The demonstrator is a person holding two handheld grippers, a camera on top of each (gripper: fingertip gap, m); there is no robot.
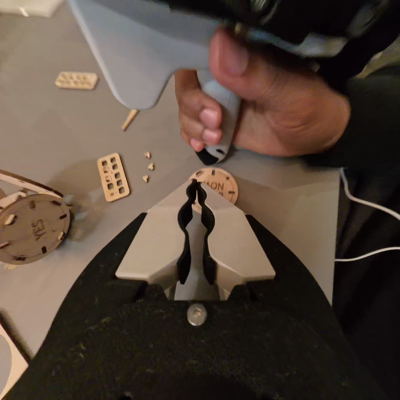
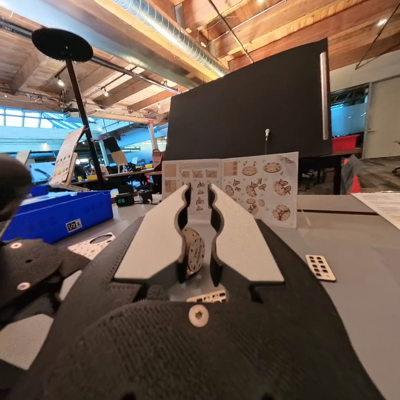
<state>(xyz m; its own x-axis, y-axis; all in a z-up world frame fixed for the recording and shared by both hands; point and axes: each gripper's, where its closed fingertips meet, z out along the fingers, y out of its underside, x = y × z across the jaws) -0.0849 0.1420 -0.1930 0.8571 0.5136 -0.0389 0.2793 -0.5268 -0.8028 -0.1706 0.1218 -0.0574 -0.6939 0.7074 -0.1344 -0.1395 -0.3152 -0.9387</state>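
Right now the left tongs (image 1: 195, 184) are together, black tips meeting with nothing seen between them. They hang just over the near edge of a flat round wooden disc (image 1: 225, 184), which lies on the grey worktop (image 1: 281, 205). I cannot tell if the tips touch the disc.

To the left of these tongs lies a small wooden plate with square holes (image 1: 113, 177), and between it and the disc are three tiny wooden bits (image 1: 151, 166). Farther left stands a round wooden drum with slots (image 1: 32, 227). Beyond the tongs a hand (image 1: 270, 108) grips the handle of the other tool, and near that tool's nose lies a thin wooden stick (image 1: 129, 120).

The right tongs (image 2: 199, 188) stand apart and do not press on anything. Through their gap, lower down, a round wooden piece (image 2: 194, 253) shows on its edge, close to the left pad; contact is not clear. Straight ahead an open leaflet with drawings (image 2: 259, 184) stands upright. A blue box (image 2: 60, 214) is to the left, and another holed plate (image 2: 320, 268) to the right.
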